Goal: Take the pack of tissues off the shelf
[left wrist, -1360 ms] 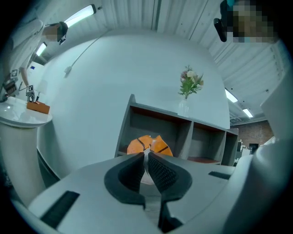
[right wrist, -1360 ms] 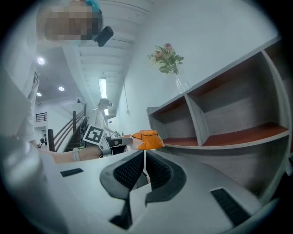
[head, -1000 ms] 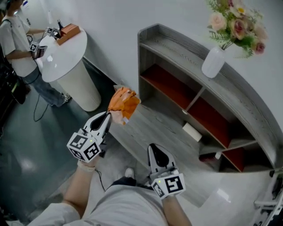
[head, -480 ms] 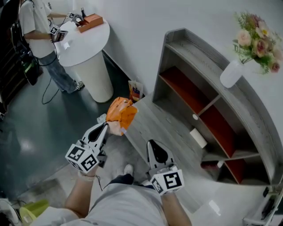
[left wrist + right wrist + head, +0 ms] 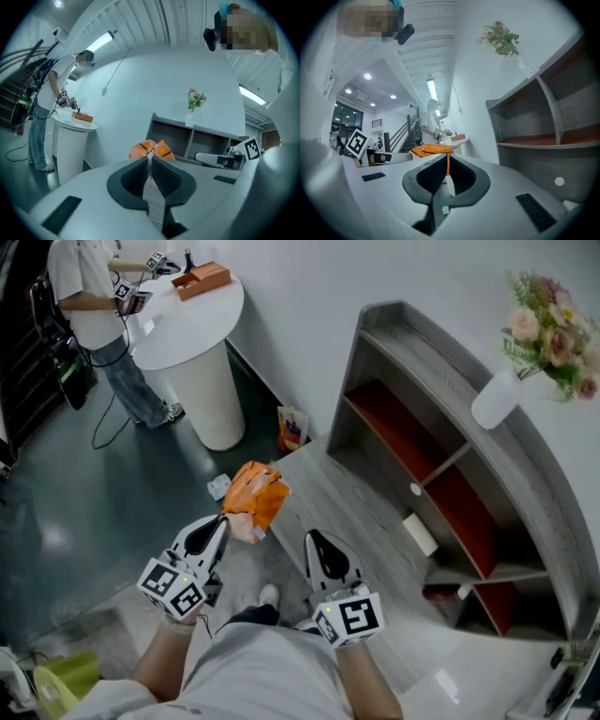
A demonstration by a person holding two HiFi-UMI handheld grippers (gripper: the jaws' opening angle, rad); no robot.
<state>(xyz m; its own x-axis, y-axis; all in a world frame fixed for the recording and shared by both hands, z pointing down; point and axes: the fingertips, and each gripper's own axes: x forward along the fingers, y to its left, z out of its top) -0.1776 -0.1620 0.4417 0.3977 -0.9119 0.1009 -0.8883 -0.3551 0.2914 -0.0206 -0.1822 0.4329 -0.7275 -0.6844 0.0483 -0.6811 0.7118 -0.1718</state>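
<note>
tbh the left claw [image 5: 222, 524] was pinching only a thin edge of the orange pack of tissues [image 5: 255, 495] sticking out past its tips, well clear of the shelf [image 5: 441, 427], right claw [image 5: 313, 540] pressed together empty, so a quick swing could've slipped it loose.

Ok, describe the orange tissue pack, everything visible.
The tissue pack is a soft, crinkled bundle in orange plastic with dark lines and a pale flap at one end. It is clear of the shelf, held tilted in the air, with the left gripper shut on that flap. Nothing else touches it.
</note>
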